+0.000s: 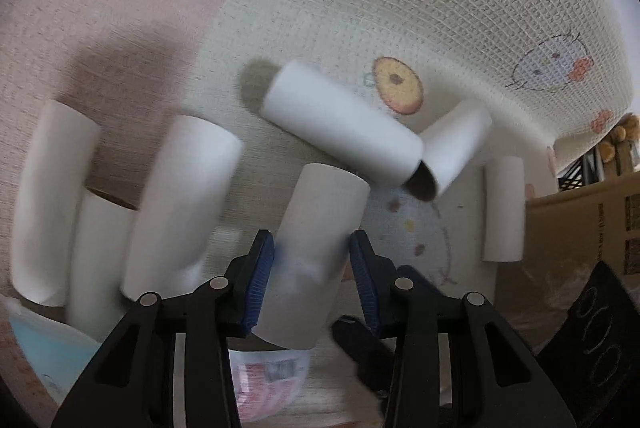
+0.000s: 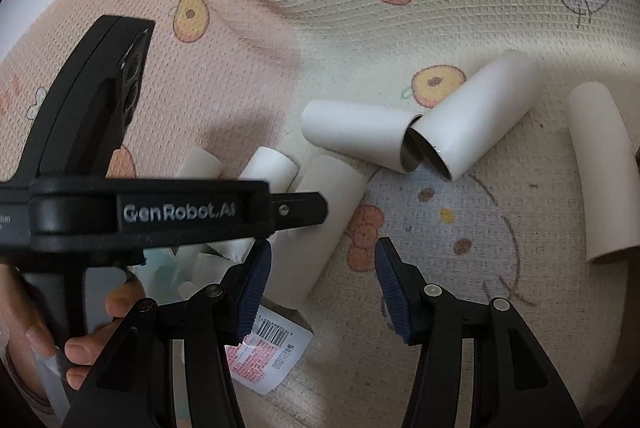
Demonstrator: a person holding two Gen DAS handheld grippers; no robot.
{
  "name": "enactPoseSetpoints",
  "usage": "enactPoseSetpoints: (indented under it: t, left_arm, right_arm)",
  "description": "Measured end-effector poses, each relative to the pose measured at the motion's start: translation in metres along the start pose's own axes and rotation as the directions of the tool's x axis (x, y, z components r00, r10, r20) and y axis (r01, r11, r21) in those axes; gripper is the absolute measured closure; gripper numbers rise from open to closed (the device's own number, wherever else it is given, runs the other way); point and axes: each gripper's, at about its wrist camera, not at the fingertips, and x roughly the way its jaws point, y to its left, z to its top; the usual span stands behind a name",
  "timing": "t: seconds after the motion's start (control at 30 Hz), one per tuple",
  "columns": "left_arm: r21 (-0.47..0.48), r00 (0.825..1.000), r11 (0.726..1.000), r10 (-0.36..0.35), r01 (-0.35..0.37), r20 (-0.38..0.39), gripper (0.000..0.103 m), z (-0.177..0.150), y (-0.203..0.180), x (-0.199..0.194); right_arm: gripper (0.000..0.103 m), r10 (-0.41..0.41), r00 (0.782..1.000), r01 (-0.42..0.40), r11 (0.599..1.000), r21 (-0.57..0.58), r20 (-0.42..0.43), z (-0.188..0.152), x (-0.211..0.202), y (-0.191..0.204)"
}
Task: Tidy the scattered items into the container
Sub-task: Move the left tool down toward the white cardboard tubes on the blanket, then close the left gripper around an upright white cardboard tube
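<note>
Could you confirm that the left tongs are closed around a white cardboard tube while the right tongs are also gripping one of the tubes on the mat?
Not quite: the right tongs are open and empty, with only the patterned mat between their blue pads, as the right wrist view shows. The rest holds: the left tongs are closed around a white cardboard tube.

matt white card tubes, woven cloth mat

Left tongs clamped on a white tube, right tongs spread apart, holding nothing
</note>
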Motion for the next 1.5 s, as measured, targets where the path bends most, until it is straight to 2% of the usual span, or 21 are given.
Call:
enactPoseSetpoints:
  t: [0.13, 0.3, 0.4, 0.57, 0.7, 0.87, 1.1, 1.2, 1.5]
  left_arm:
    - [-0.018, 0.996, 0.997, -0.080, 0.080, -0.045, 0.059, -0.001, -0.008, 0.008]
    - [-0.002, 0.993, 0.994, -0.107, 0.107, -0.046, 0.059, -0.010, -0.016, 0.005]
    - [-0.017, 0.988, 0.989, -0.147, 0.146, -0.046, 0.059, -0.014, -0.018, 0.007]
    - [0.009, 0.989, 0.989, -0.147, 0.147, -0.018, 0.060, -0.022, -0.026, 0.005]
    - [-0.009, 0.989, 0.989, -0.150, 0.150, -0.011, 0.060, -0.031, -0.018, 0.009]
    - [-0.100, 0.977, 0.973, -0.210, 0.206, -0.031, 0.060, -0.034, -0.007, 0.022]
    - [-0.118, 0.970, 0.965, -0.241, 0.234, -0.044, 0.056, -0.036, 0.001, 0.032]
    - [-0.108, 0.970, 0.967, -0.238, 0.232, -0.048, 0.056, -0.038, 0.001, 0.035]
    - [0.038, 0.991, 0.991, -0.126, 0.128, -0.054, 0.056, -0.050, -0.010, 0.032]
  right_arm:
    - [0.052, -0.006, 1.000, 0.006, 1.000, 0.002, -0.004, -0.003, -0.001, -0.003]
    - [0.052, -0.006, 1.000, 0.007, 0.999, 0.035, -0.020, -0.009, -0.001, -0.016]
    - [0.052, 0.011, 0.999, -0.009, 0.998, 0.058, -0.034, -0.013, 0.001, -0.024]
    - [0.052, 0.043, 0.997, -0.037, 0.993, 0.108, -0.056, -0.017, 0.005, -0.035]
    - [0.052, 0.040, 0.997, -0.034, 0.995, 0.089, -0.067, -0.019, 0.005, -0.033]
    - [0.052, 0.037, 0.996, -0.034, 0.999, 0.037, -0.086, -0.021, 0.010, -0.030]
    - [0.052, 0.002, 0.996, -0.003, 1.000, -0.011, -0.090, -0.024, 0.015, -0.020]
    - [0.052, 0.008, 0.995, -0.008, 1.000, -0.002, -0.096, -0.025, 0.016, -0.021]
    - [0.053, 0.012, 0.994, -0.013, 1.000, -0.012, -0.111, -0.029, 0.023, -0.016]
